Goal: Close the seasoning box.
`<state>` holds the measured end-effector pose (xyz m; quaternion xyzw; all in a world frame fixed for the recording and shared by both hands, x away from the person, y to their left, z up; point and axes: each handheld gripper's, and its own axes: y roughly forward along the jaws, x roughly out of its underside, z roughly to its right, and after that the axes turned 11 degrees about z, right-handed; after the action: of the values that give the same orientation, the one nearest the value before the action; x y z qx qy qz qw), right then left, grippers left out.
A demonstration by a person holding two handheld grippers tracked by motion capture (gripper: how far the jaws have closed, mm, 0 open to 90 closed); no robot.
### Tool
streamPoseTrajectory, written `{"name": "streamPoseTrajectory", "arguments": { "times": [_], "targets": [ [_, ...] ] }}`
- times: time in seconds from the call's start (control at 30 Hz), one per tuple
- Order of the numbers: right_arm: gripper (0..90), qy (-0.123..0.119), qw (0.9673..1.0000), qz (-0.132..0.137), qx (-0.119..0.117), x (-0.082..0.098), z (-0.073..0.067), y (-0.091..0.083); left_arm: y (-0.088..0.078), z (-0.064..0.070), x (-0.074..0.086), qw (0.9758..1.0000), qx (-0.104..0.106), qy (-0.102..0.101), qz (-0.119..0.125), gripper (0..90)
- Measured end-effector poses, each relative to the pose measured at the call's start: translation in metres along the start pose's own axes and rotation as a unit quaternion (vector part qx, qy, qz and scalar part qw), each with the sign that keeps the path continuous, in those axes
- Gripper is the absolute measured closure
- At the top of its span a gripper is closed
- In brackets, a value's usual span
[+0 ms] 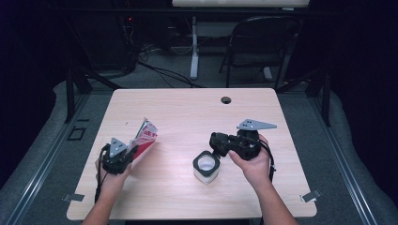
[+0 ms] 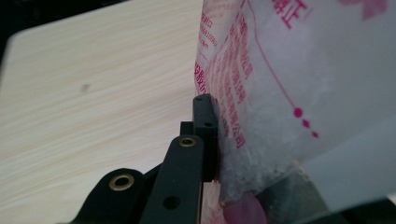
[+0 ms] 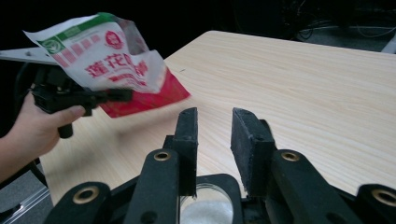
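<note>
– What's in that square tub (image 1: 206, 168) near the middle of the worktop (image 1: 187, 112)?
– Something white and grainy, seen from the right gripper view. The right gripper (image 1: 215, 140) hovers just over its far rim, jaws parted a little with nothing between them.
– And on the left?
– The left gripper (image 1: 133, 152) has its jaws clamped on a red-and-white printed bag (image 1: 144, 136), held tilted above the worktop. White crystals show through its clear panel.
– Can you read the print?
– Not really; it's blurred, and the bag's top is cut off in the left gripper view.
– Farther back?
– A folding chair (image 1: 260, 42), half lost in the dark.
</note>
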<state>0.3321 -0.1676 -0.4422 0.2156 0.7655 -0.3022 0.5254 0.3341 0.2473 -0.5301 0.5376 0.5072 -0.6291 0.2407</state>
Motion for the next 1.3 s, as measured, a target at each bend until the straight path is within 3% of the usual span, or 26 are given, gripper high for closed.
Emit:
{"name": "streamPoseTrajectory", "arguments": {
  "times": [0.03,0.07,0.17,0.2,0.23,0.33,0.43,0.53,0.93,1.07,1.3],
  "targets": [
    [71.6,0.0,1.0,0.001,0.003,0.0,0.001,-0.001,0.0,0.0,0.0,1.0,0.0,0.0,0.0,89.1],
    [71.4,0.0,1.0,0.0,0.004,0.0,0.003,-0.003,-0.004,-0.008,0.0,0.9998,-0.019,0.001,-0.002,89.1],
    [70.0,0.006,0.9999,-0.001,0.008,0.0,0.005,-0.005,-0.008,-0.015,0.003,0.9994,-0.035,0.002,-0.006,89.0],
    [68.0,0.009,0.9999,0.003,0.014,0.0,0.008,-0.008,-0.01,-0.021,0.007,0.9985,-0.053,0.002,-0.01,89.0],
    [68.0,0.009,0.9999,0.003,0.014,0.0,0.008,-0.008,-0.01,-0.021,0.007,0.9985,-0.053,0.002,-0.01,89.0],
    [65.8,0.013,0.9996,0.007,0.024,0.0,0.011,-0.012,-0.013,-0.028,0.016,0.9967,-0.079,0.009,-0.016,88.9],
    [64.2,0.017,0.9994,0.006,0.028,0.001,0.013,-0.012,-0.012,-0.032,0.022,0.9965,-0.082,-0.002,-0.018,88.8],
    [62.9,0.016,0.9994,0.003,0.031,0.002,0.015,-0.012,-0.01,-0.031,0.026,0.9962,-0.082,0.005,-0.031,88.8],
    [56.6,0.014,0.9993,0.011,0.032,0.003,0.012,-0.014,-0.008,-0.031,0.028,0.997,-0.074,-0.001,-0.025,88.2],
    [54.4,0.003,0.9993,0.009,0.036,0.003,0.01,-0.014,-0.007,-0.029,0.028,0.9974,-0.068,-0.001,-0.023,87.6],
    [50.4,-0.008,0.9988,0.02,0.043,0.002,0.011,-0.015,-0.002,-0.021,0.028,0.9975,-0.06,0.02,-0.032,86.1]
  ]
}}
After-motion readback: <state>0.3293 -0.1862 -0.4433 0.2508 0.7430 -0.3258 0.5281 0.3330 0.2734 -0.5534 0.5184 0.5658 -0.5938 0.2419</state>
